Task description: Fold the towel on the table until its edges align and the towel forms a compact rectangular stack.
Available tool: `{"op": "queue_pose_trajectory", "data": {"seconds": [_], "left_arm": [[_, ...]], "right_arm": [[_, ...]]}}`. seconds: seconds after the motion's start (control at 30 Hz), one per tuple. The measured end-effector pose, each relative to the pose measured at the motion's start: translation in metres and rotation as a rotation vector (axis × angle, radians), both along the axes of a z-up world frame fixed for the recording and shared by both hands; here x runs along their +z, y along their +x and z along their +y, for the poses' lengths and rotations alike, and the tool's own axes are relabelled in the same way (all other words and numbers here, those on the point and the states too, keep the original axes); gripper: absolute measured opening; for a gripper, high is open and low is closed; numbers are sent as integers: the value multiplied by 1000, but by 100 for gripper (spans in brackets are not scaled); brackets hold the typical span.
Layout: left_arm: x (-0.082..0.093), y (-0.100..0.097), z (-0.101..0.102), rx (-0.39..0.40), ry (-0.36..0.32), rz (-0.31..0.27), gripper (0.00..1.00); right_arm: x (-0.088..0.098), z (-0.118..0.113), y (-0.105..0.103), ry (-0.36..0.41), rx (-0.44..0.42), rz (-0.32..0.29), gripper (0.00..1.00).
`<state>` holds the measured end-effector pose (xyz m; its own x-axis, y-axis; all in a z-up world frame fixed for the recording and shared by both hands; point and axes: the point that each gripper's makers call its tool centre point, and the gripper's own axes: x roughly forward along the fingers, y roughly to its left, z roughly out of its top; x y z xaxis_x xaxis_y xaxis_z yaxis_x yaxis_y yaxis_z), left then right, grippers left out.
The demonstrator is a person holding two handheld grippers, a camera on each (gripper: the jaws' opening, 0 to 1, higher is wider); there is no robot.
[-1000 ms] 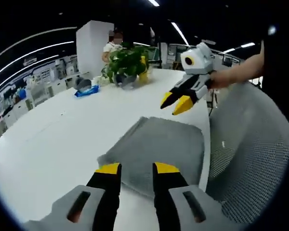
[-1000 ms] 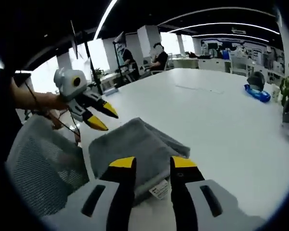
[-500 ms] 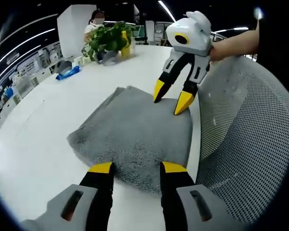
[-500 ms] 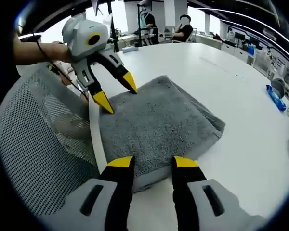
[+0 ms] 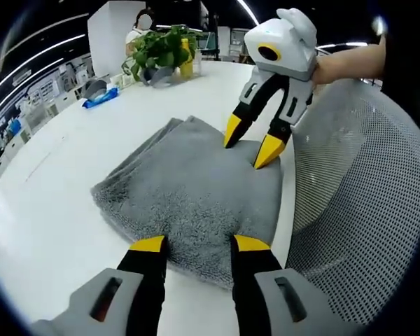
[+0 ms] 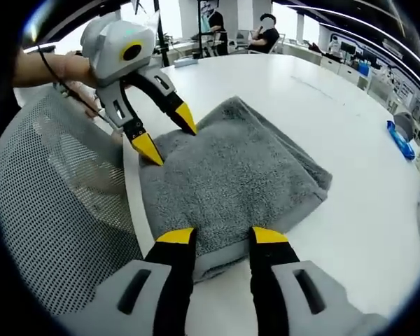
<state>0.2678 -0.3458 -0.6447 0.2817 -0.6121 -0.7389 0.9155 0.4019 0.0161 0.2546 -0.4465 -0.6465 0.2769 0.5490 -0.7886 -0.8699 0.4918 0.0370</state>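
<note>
White and broad, the table [image 5: 49, 210] runs off into an open office lit by long ceiling strips. Through the left gripper view I see the grey towel [image 5: 189, 189] folded into a thick rectangular stack at the table's near edge, its layered edges showing along the left side. My left gripper [image 5: 192, 243] sits at the bottom of this view with its yellow-tipped jaws spread apart, holding nothing, their tips at the towel's near edge. The right gripper [image 5: 250, 140] comes in from the upper right, held by a hand [image 5: 336, 66]; its jaws are parted too, tips down on the towel's far right corner. A mesh chair back [image 5: 357, 210] stands just beside the table edge on the right. Far across the table sit a potted plant [image 5: 161, 52] and a blue object [image 5: 99, 100] — too small for me to name.

Through the right gripper view the towel [image 6: 231, 175] lies the same way, hard against the table [image 6: 350, 210] edge nearest the chair [image 6: 56, 210]. The right gripper [image 6: 213, 236] rises from the bottom, jaws apart and empty, tips at the towel's near edge. The left gripper [image 6: 166, 136] enters from the upper left, jaws spread, tips touching the towel's far corner — gripping nothing. Two people sit at a far desk.
</note>
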Motion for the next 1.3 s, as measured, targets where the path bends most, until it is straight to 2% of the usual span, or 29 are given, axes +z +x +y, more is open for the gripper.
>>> {"op": "queue_pose_trajectory", "data": {"seconds": [0.2,0.4,0.53,0.67,0.7,0.77,0.93,1.13,1.3], "left_arm": [[-2,5,-5,-36,67,23,37],[-2,18,-7,-36,62,7,36],[-2,38,-12,-44,41,-19,36],[-2,61,-16,-48,12,-15,36],[-2,67,-18,-48,4,4,36],[-2,77,-21,-51,16,14,36],[-3,98,-27,-62,95,40,36],[-4,124,-28,-56,91,46,36],[-4,142,-32,-63,114,58,36]], "right_arm": [[-2,0,3,-46,-31,-1,28],[-2,-6,20,-34,-38,8,27],[-3,-11,37,-35,-54,6,27],[-3,-16,59,-33,-58,4,27],[-3,-17,65,-32,-55,19,27],[-3,-18,75,-37,-48,26,27],[-3,-19,99,-76,-21,41,27],[-4,-22,126,-100,-41,60,27],[-6,-22,145,-194,-21,107,27]]}}
